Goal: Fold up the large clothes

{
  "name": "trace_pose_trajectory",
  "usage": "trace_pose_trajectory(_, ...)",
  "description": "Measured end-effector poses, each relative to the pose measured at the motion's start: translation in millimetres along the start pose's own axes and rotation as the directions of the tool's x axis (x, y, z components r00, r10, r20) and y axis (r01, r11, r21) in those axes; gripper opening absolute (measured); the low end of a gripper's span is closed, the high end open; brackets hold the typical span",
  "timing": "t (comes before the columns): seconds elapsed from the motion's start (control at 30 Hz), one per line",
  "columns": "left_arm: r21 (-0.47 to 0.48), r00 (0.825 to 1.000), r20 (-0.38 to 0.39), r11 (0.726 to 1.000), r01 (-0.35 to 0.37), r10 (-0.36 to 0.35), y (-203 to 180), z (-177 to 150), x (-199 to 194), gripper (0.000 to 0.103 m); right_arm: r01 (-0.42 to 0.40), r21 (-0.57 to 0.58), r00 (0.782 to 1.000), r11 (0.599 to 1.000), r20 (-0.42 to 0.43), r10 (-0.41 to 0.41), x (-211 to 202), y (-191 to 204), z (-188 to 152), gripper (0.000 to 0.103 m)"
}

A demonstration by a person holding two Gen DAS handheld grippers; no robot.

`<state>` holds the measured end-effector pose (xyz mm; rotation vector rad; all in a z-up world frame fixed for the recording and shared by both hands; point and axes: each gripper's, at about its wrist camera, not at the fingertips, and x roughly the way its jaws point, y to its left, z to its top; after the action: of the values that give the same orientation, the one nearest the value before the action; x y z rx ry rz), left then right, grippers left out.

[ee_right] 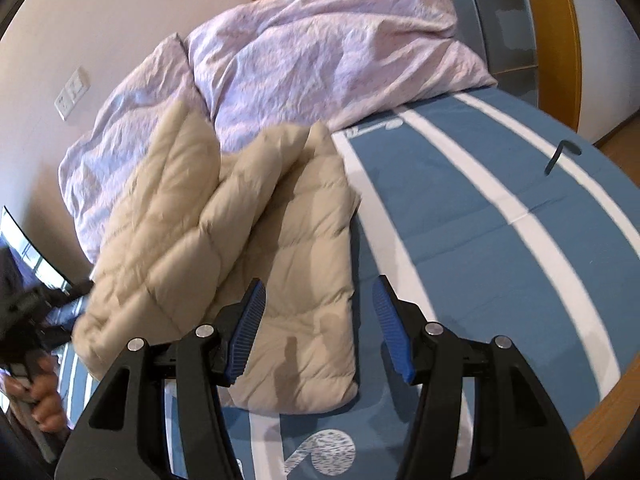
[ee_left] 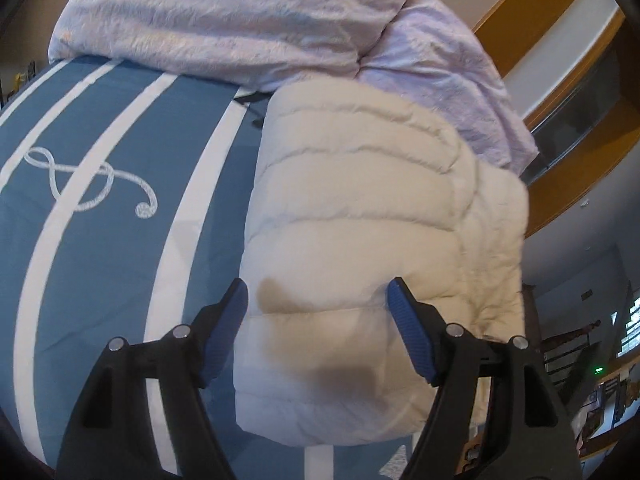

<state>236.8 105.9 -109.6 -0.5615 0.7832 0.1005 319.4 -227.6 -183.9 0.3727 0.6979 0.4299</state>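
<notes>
Left hand-held gripper with blue ribbed pads (ee_left: 316, 300): jaws spread wide, nothing between them, hovering over near end of cream quilted puffer jacket (ee_left: 360, 240). Right hand-held gripper with blue ribbed pads (ee_right: 318, 300): likewise spread wide and empty, above jacket's near right edge.

Cream quilted puffer jacket (ee_right: 240, 248): folded into thick bundle, lying on blue bedcover with white stripes (ee_left: 120, 200). Left wrist view only: brownish stain on near panel, white rope-knot motif (ee_left: 90, 180) on bedcover. Right wrist view only: upper layers of jacket tilted up and fanned apart on left side, bare hand (ee_right: 42, 392) gripping dark handle at far left edge, dark strap (ee_right: 562, 154) lying on bedcover (ee_right: 480, 220).

Crumpled lilac duvet (ee_left: 240, 28) (ee_right: 300, 64): heaped beyond jacket, touching its far end. Right wrist view only: white wall switch plate (ee_right: 72, 92) on cream wall behind.
</notes>
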Motion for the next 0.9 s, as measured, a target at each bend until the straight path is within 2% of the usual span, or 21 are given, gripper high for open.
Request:
trace_pose_trajectory(0.13, 0.005, 0.999, -0.030, 1.000, 0.012, -0.012, -5.3, -7.2, 18.3, 0.072, -0.025, -0.014, 0.999, 1.000, 0.035, 0.026, -11.8, 7.8, 14.0, 0.058)
trace_pose_trajectory(0.3, 0.042, 0.999, -0.036, 0.999, 0.012, -0.011, -22.0, -17.4, 33.7, 0.072, -0.092, -0.071, 0.994, 0.993, 0.058, 0.097, -20.0, 36.9, 32.5, 0.058)
trace_pose_trajectory(0.5, 0.063, 0.999, -0.047, 0.998, 0.018, -0.015, -34.9, -25.9, 45.5, 0.073, -0.129, -0.135, 0.990, 0.982, 0.029, 0.135, -8.2, 72.2, 42.7, 0.058)
trace_pose_trajectory(0.77, 0.091, 0.998, -0.054, 0.996, 0.022, -0.018, -41.6, -29.3, 52.6, 0.074, -0.128, -0.154, 0.991, 0.980, 0.006, 0.130, 13.7, 93.8, 51.3, 0.058)
trace_pose_trajectory(0.9, 0.124, 0.999, -0.051, 0.992, 0.016, -0.009, -47.5, -31.8, 56.2, 0.074, -0.089, -0.155, 0.996, 0.984, -0.001, 0.089, 29.4, 95.2, 57.4, 0.057)
